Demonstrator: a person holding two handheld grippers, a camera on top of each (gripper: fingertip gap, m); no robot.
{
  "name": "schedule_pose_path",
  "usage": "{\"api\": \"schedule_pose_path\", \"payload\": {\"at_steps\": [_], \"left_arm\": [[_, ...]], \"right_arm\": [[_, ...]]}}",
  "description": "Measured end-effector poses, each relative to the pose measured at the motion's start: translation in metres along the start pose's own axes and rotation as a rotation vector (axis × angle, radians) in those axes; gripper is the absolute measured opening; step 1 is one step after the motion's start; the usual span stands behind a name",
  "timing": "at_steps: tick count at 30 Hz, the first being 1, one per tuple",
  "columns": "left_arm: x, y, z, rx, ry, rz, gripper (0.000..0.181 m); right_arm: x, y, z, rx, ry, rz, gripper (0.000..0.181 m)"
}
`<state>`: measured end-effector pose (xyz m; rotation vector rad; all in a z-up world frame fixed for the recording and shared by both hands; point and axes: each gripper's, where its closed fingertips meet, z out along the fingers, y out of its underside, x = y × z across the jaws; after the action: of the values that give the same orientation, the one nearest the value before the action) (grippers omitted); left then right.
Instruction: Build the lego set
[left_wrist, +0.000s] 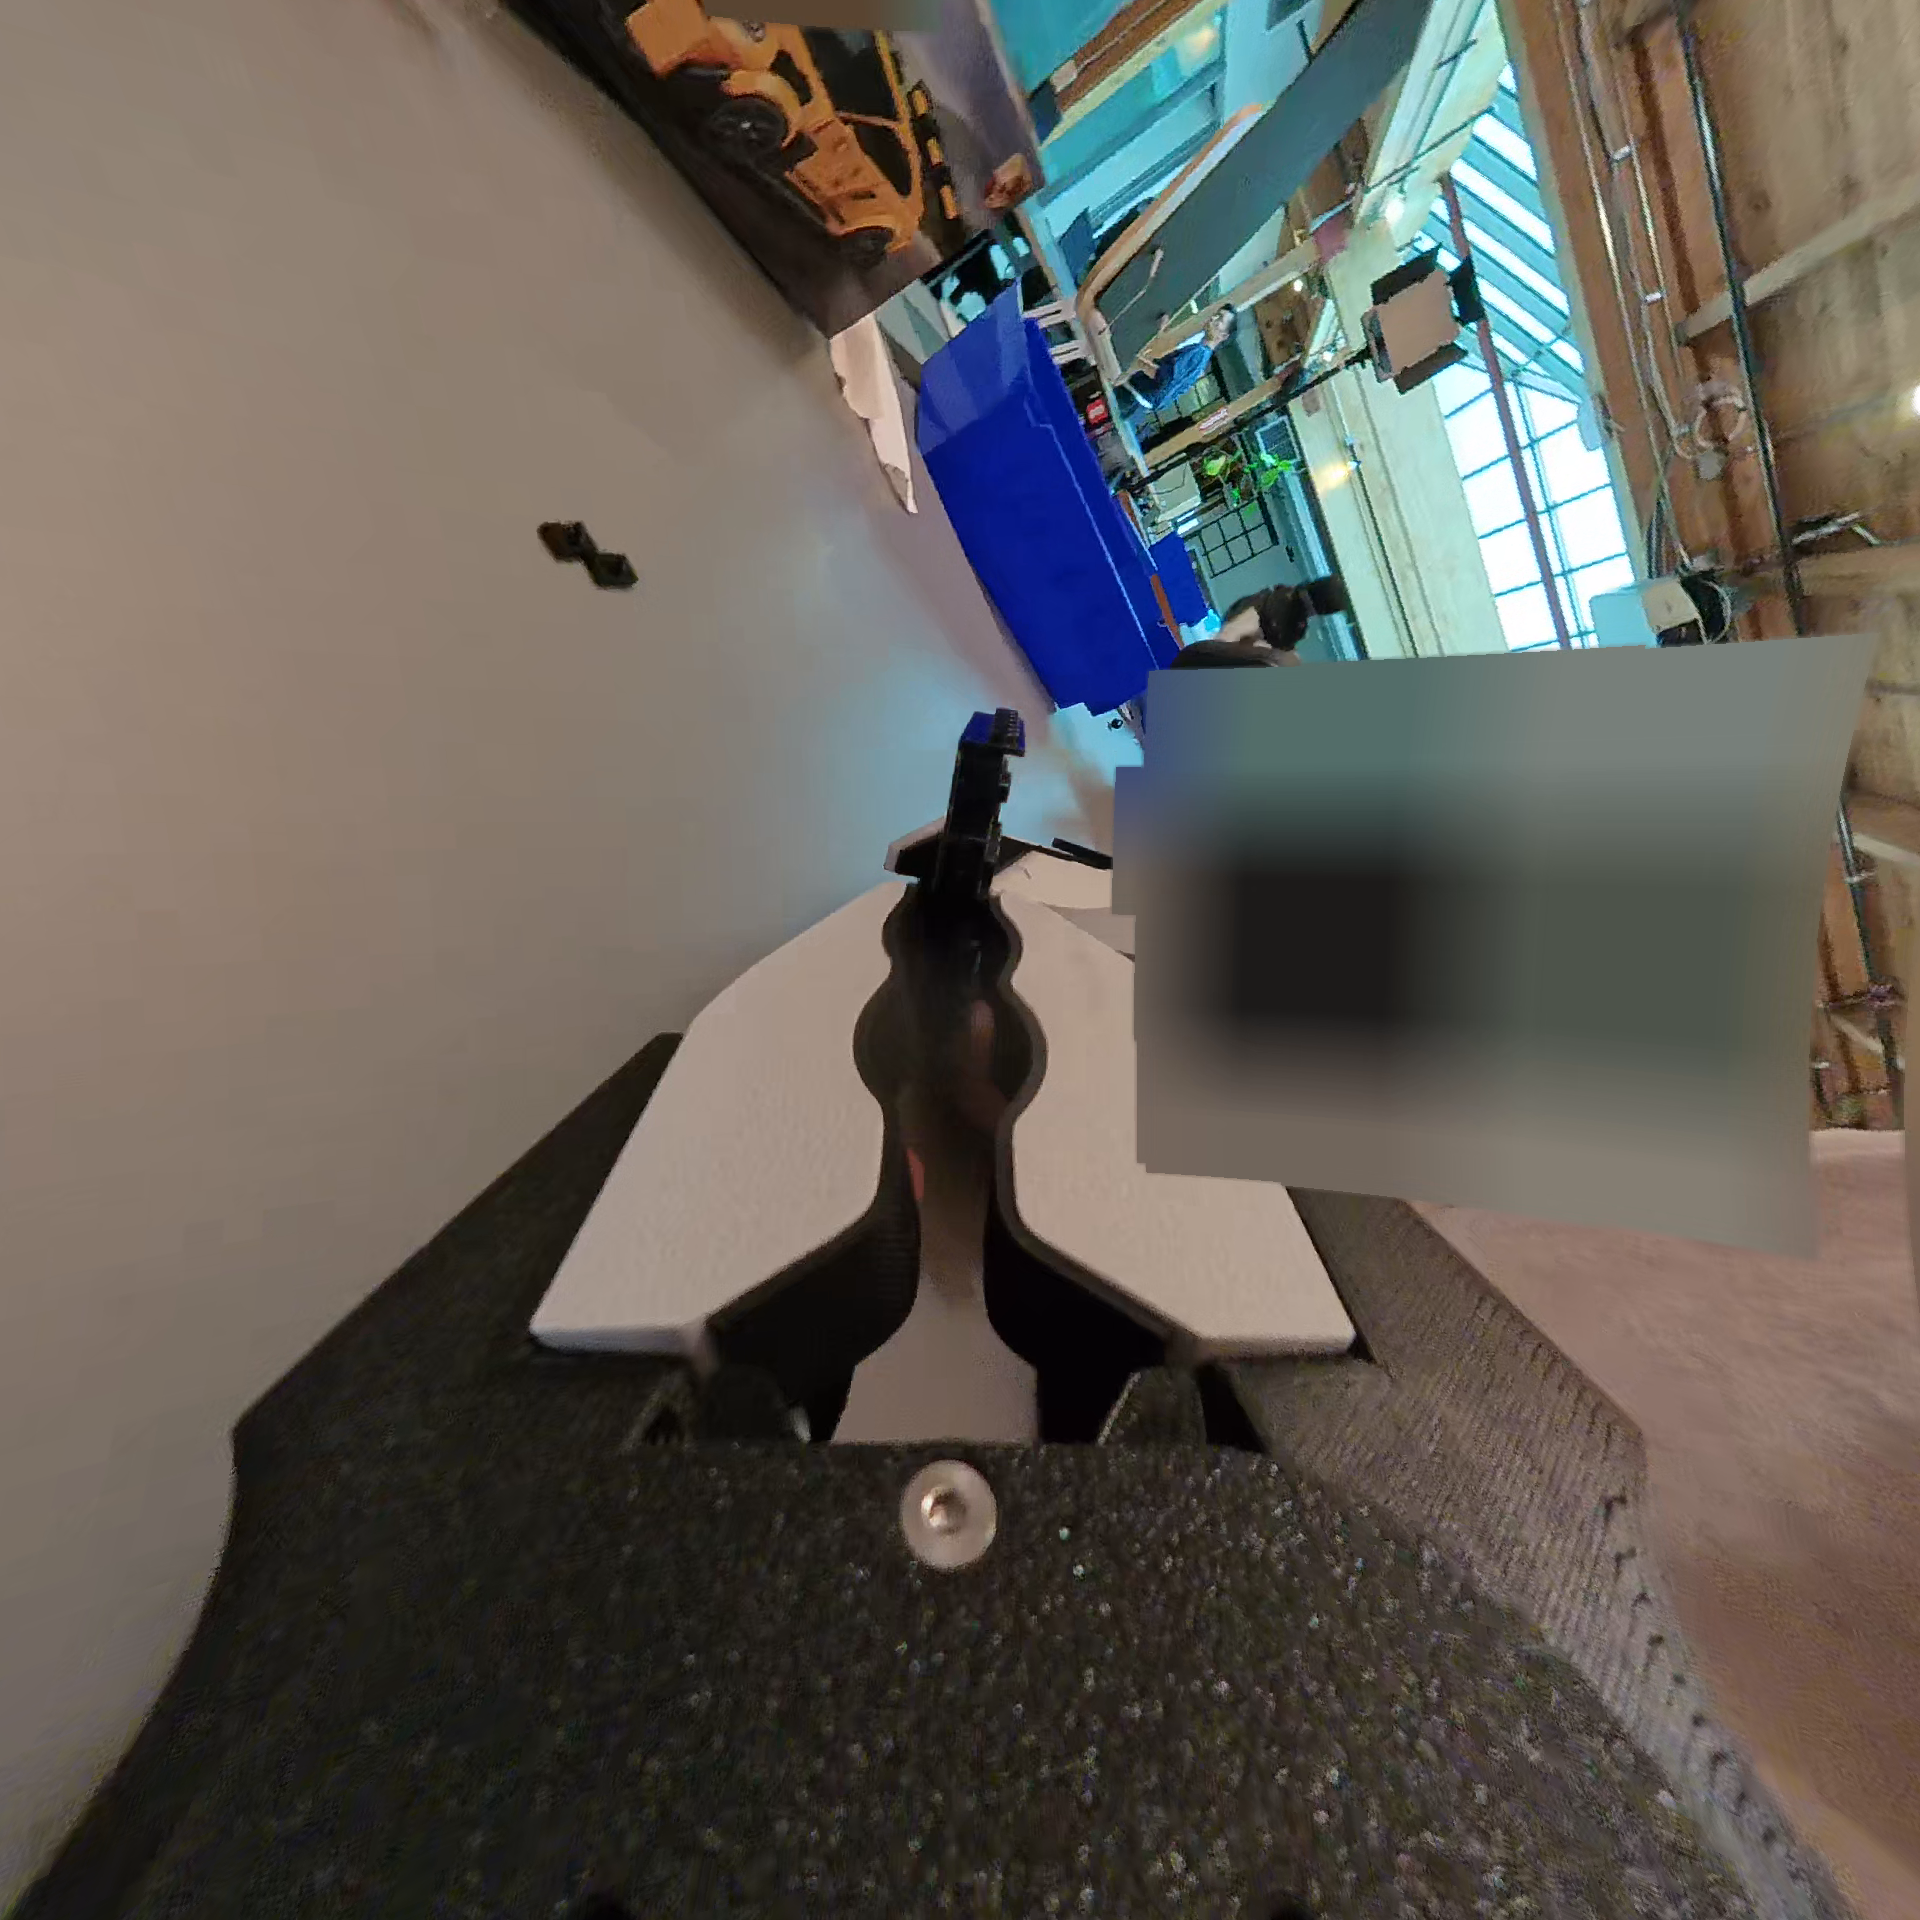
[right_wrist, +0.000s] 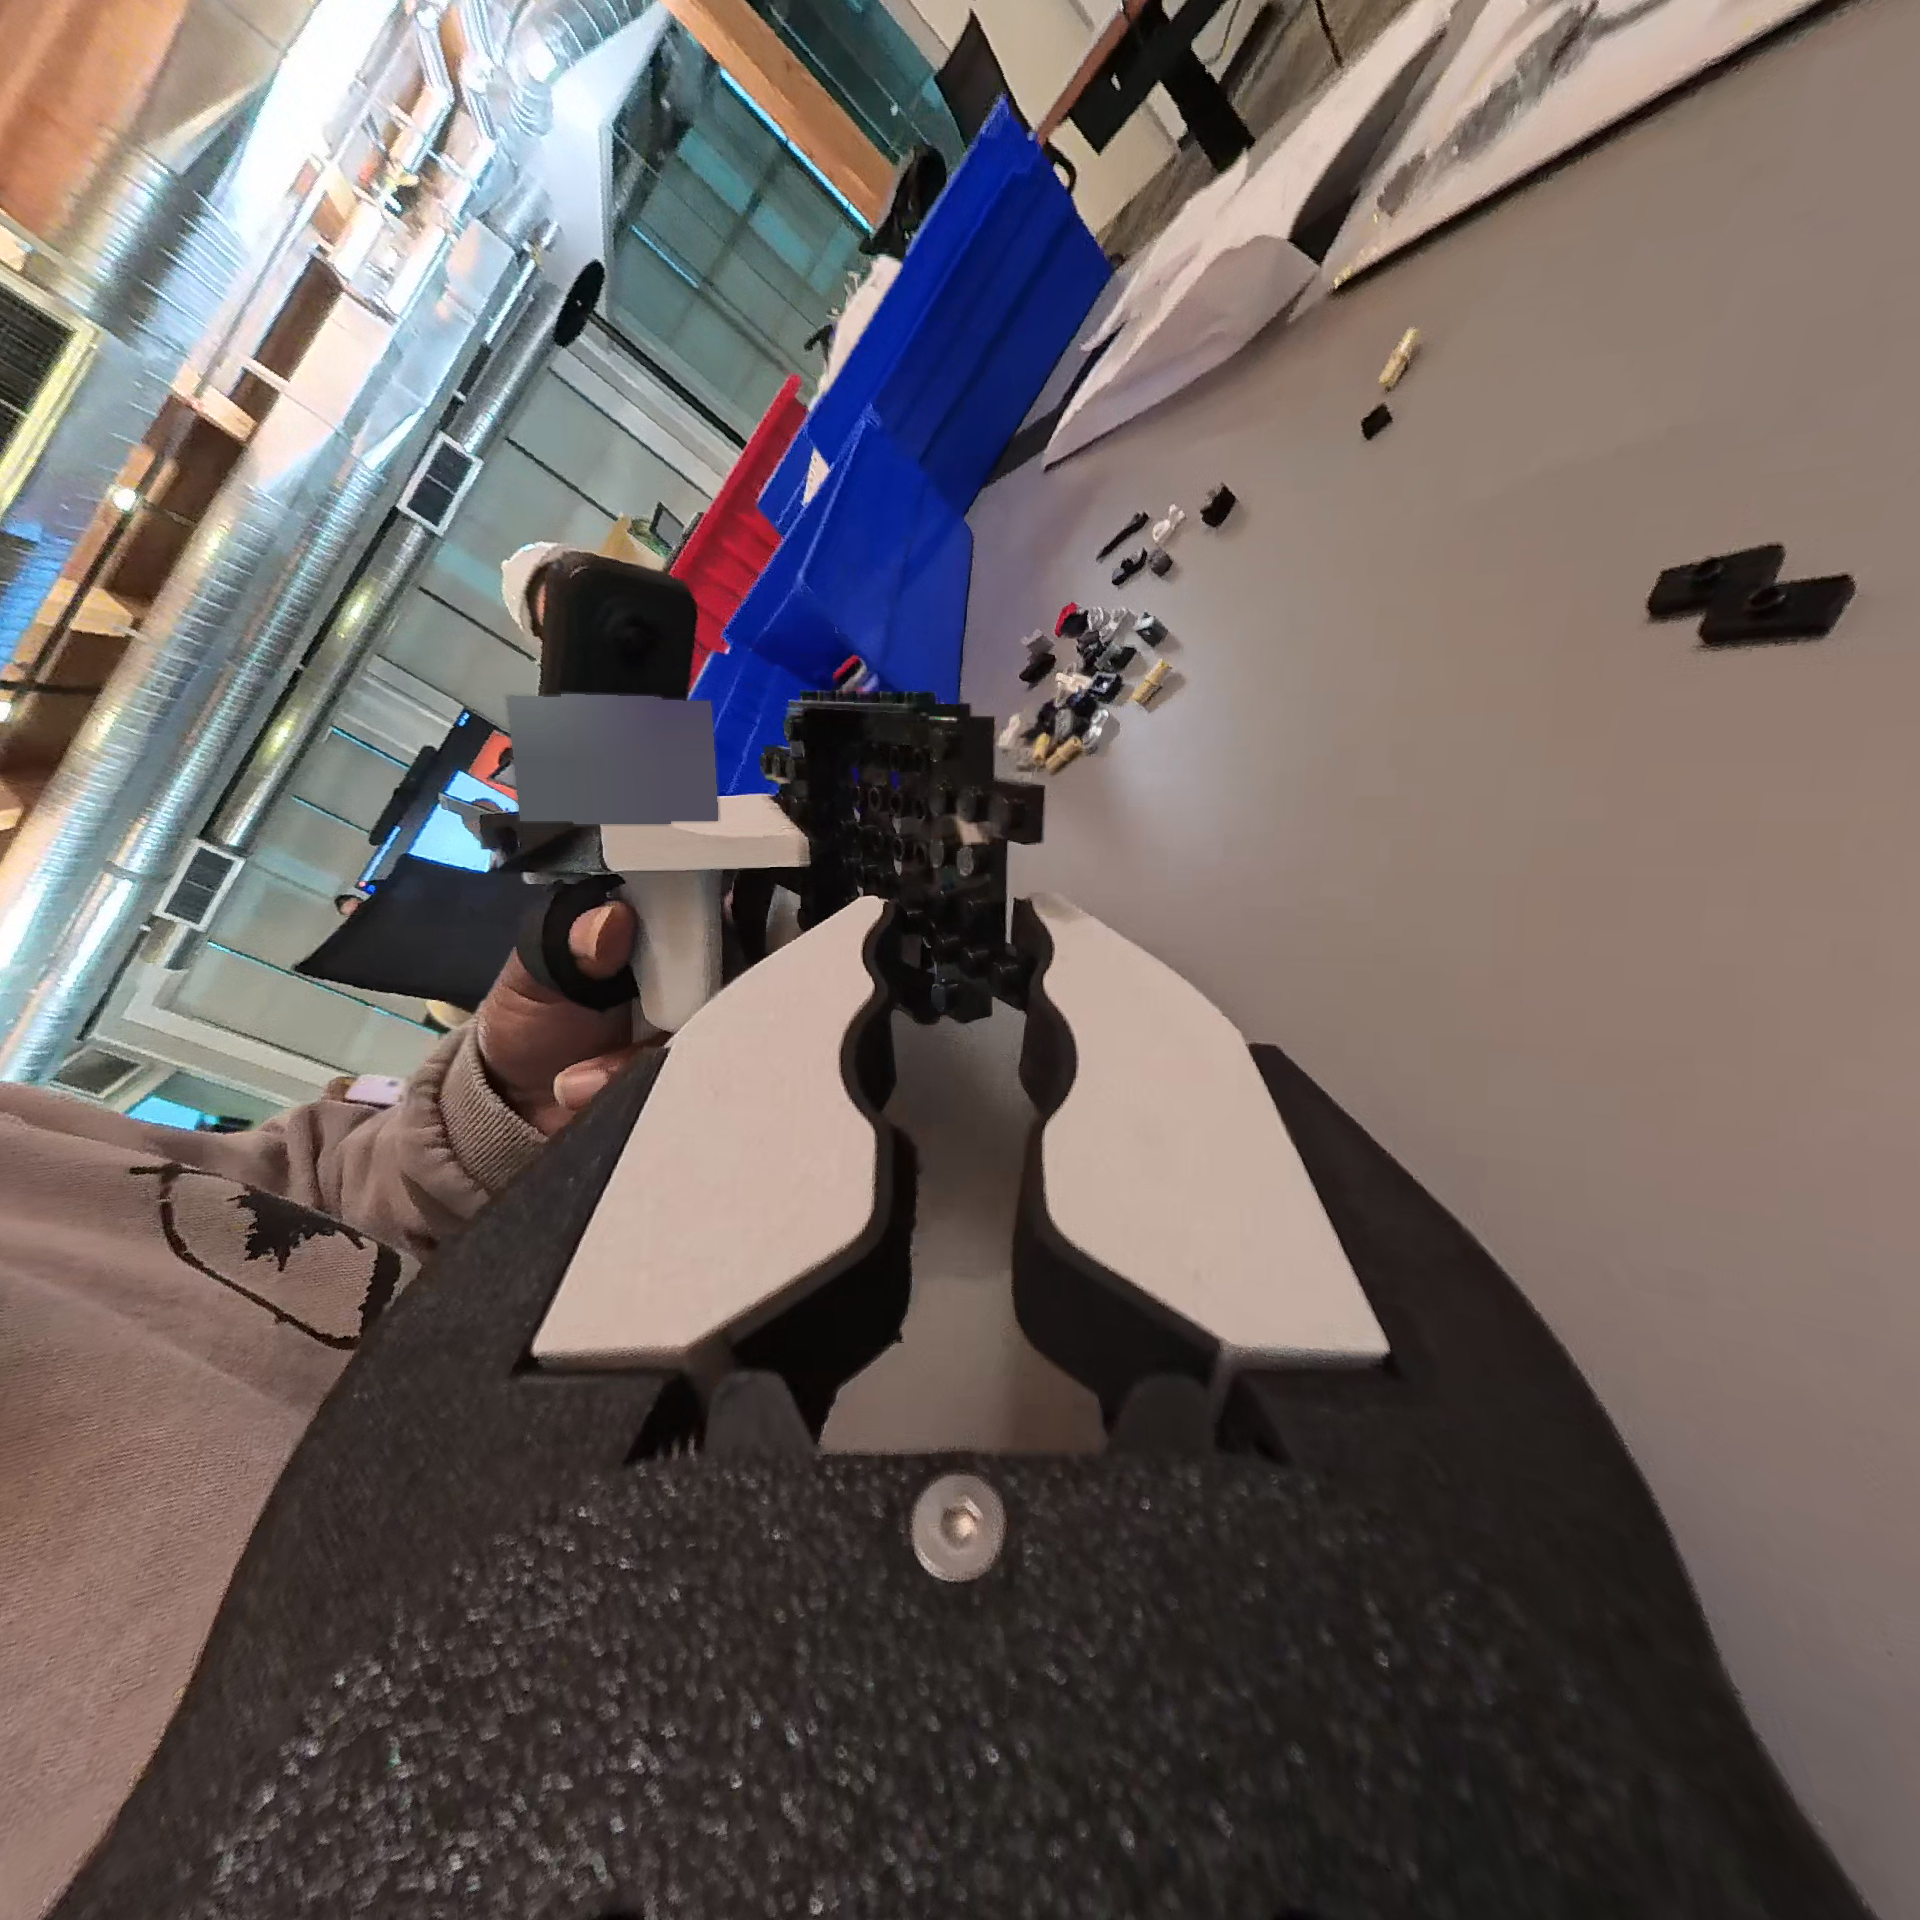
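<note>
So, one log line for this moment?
left claw: shut on lego assembly | right claw: open around it | loose pieces: on table

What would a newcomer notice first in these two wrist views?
The black Lego assembly, lifted off the grey table, is clamped by the left gripper, with the right gripper around its near end. Behind it stand blue bins; loose small pieces and a flat black Z-shaped piece lie on the table.
</note>
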<state>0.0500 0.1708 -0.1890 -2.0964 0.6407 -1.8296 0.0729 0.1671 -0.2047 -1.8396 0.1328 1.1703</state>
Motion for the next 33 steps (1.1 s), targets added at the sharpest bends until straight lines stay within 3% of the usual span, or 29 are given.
{"api": "schedule_pose_path", "payload": {"at_steps": [9, 17, 27, 33], "left_arm": [[0.014, -0.006, -0.001, 0.033, 0.045, 0.179, 0.010], [0.010, -0.009, -0.001, 0.076, 0.080, 0.240, 0.010], [0.018, 0.003, 0.005, 0.010, 0.145, 0.245, 0.009], [0.024, 0.014, 0.004, -0.069, 0.133, 0.372, 0.009]], "right_arm": [[-0.012, -0.007, -0.005, 0.088, 0.041, -0.188, 0.017], [-0.017, -0.007, -0.006, 0.076, -0.013, -0.140, 0.011], [-0.018, -0.010, -0.016, 0.061, -0.049, -0.144, 0.013], [-0.023, -0.007, -0.022, 0.044, -0.057, -0.188, 0.014]]}}
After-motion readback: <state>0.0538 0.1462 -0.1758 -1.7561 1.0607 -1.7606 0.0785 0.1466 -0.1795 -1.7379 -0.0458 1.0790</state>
